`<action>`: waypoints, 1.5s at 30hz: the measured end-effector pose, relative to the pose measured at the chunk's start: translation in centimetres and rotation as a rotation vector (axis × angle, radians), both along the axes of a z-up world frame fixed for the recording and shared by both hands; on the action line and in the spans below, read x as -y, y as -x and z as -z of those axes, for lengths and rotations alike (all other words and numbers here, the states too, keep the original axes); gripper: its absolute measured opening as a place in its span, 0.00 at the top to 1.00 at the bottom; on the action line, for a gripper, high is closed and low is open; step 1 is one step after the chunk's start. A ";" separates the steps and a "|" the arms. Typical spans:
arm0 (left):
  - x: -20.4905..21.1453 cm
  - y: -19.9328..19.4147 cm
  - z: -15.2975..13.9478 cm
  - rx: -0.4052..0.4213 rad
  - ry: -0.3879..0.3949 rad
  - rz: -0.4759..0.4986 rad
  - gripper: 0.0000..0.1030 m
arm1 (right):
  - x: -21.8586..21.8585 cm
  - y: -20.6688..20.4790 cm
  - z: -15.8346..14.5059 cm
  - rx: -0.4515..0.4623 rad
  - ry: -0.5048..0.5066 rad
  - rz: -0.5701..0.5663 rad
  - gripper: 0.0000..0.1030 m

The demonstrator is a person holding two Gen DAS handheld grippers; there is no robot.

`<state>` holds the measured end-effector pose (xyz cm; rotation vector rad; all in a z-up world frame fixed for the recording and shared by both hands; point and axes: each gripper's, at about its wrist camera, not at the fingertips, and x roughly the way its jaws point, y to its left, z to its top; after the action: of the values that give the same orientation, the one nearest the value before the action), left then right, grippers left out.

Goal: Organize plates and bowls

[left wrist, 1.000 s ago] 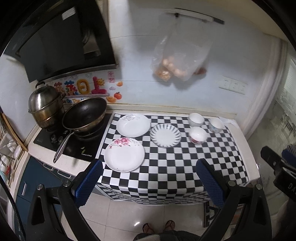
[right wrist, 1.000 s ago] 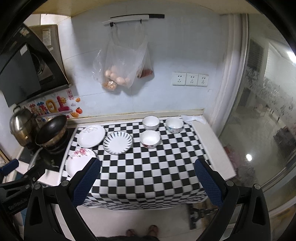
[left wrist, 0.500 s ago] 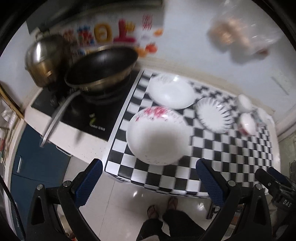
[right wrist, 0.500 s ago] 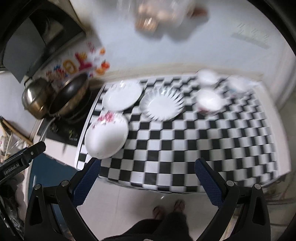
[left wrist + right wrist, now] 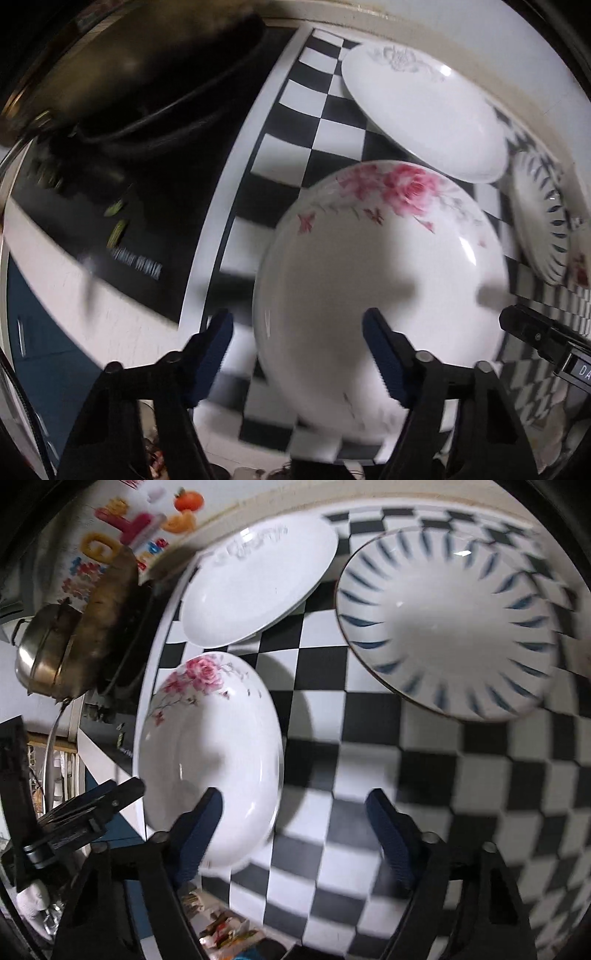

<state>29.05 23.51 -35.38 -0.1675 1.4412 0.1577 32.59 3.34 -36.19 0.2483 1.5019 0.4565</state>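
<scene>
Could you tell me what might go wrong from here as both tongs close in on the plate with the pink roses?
1. The white plate with pink roses lies at the near left corner of the black-and-white checkered cloth; a nudge might slide it off the counter.
2. Both open tongs, left and right, converge on it and may collide.
3. The dark frying pan sits close on the left and could be bumped.
</scene>
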 end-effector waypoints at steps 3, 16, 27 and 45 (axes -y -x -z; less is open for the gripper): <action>0.0 -1.3 1.3 -0.031 0.007 0.040 0.44 | -1.5 -1.6 2.1 -0.045 -0.024 -0.022 0.40; 0.5 1.0 -0.5 -0.031 0.049 0.063 0.47 | -4.2 -1.3 3.2 -0.094 -0.024 -0.082 0.81; 8.5 6.6 -6.2 0.015 0.081 0.190 0.47 | 5.5 3.7 -0.8 -0.080 -0.024 -0.018 0.81; 20.4 6.9 -4.7 -0.072 0.166 0.435 0.47 | 28.6 6.4 -0.9 -0.086 0.063 0.291 0.81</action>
<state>22.16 3.11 -30.72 0.0195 1.5292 -0.3149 26.17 -25.25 -35.28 0.4344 1.5318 0.1681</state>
